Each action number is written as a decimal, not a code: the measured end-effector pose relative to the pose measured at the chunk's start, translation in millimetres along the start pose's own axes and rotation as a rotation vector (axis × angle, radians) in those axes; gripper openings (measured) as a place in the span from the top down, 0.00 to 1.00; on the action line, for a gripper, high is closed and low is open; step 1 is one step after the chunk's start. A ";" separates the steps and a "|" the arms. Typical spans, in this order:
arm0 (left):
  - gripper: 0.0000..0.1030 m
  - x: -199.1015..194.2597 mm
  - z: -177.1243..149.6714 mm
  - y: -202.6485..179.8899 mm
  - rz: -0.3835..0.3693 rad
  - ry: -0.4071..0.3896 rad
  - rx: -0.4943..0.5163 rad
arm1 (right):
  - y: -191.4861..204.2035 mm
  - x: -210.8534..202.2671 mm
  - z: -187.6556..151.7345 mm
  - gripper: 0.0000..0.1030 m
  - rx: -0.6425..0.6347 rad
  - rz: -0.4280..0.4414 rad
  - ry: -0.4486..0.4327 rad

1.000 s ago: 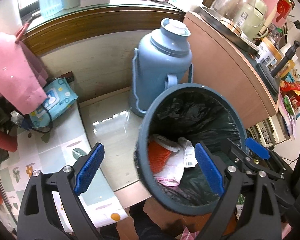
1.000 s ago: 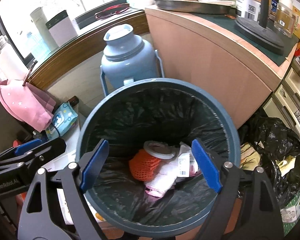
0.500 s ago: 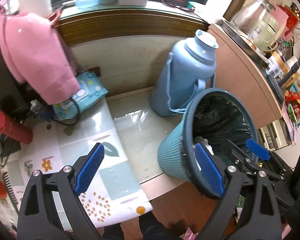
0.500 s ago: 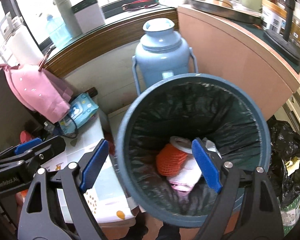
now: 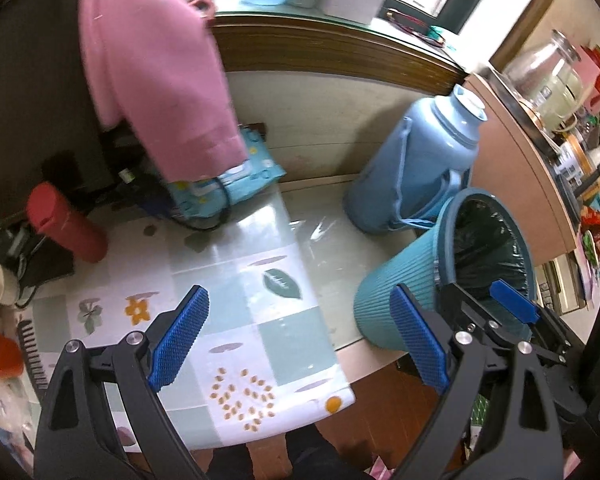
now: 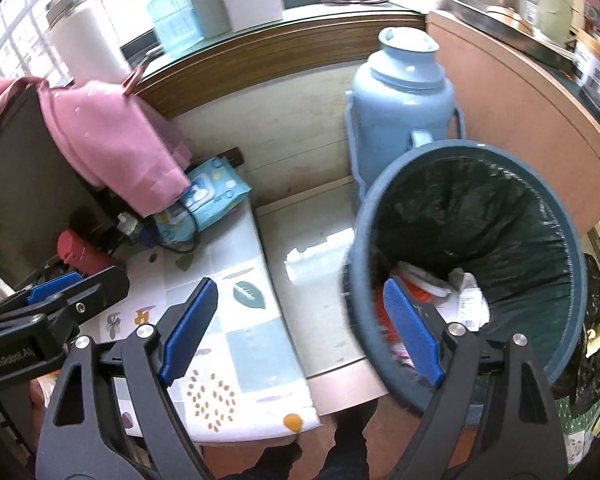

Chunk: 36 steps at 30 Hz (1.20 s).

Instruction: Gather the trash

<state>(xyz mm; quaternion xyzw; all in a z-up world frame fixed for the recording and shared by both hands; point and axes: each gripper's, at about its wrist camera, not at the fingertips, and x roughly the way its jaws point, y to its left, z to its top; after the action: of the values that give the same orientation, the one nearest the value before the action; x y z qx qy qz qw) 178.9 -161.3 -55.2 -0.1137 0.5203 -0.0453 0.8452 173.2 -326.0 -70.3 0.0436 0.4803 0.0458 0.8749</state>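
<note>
Both grippers, left gripper (image 5: pixel 300 340) and right gripper (image 6: pixel 300 326), gaped wide, empty; the lined trash bin (image 6: pixel 556 248) stood right of the fingers on the table (image 5: pixel 324 240).

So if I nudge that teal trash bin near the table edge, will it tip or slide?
The trash bin probably slides easily: it sits on glossy glass. It looks light, a ribbed plastic shell holding just a few scraps. Being tall and close to the table edge, it might topple off.

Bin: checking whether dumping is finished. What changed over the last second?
Both grippers, left and right, swung left off the bin toward the tablecloth. Both stayed open and empty; the trash stayed in the bin, the thermos behind it.
</note>
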 end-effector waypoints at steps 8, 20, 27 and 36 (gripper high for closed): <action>0.13 -11.0 -15.2 52.7 0.029 0.003 -0.063 | 51.0 12.7 -16.1 0.18 -0.055 0.037 0.032; 0.12 -25.7 -41.2 122.0 0.076 0.018 -0.146 | 113.8 26.7 -36.6 0.18 -0.119 0.075 0.066; 0.10 -33.0 -58.4 155.3 0.095 0.023 -0.186 | 144.8 32.5 -50.7 0.18 -0.153 0.087 0.085; 0.05 -41.6 -69.3 185.0 0.140 0.001 -0.214 | 175.6 37.2 -58.8 0.18 -0.202 0.091 0.099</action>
<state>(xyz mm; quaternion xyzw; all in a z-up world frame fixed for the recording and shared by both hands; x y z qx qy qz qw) 90.7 16.3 -93.4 -0.1666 0.5292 0.0696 0.8291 136.6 -145.4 -111.8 -0.0256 0.5135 0.1357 0.8469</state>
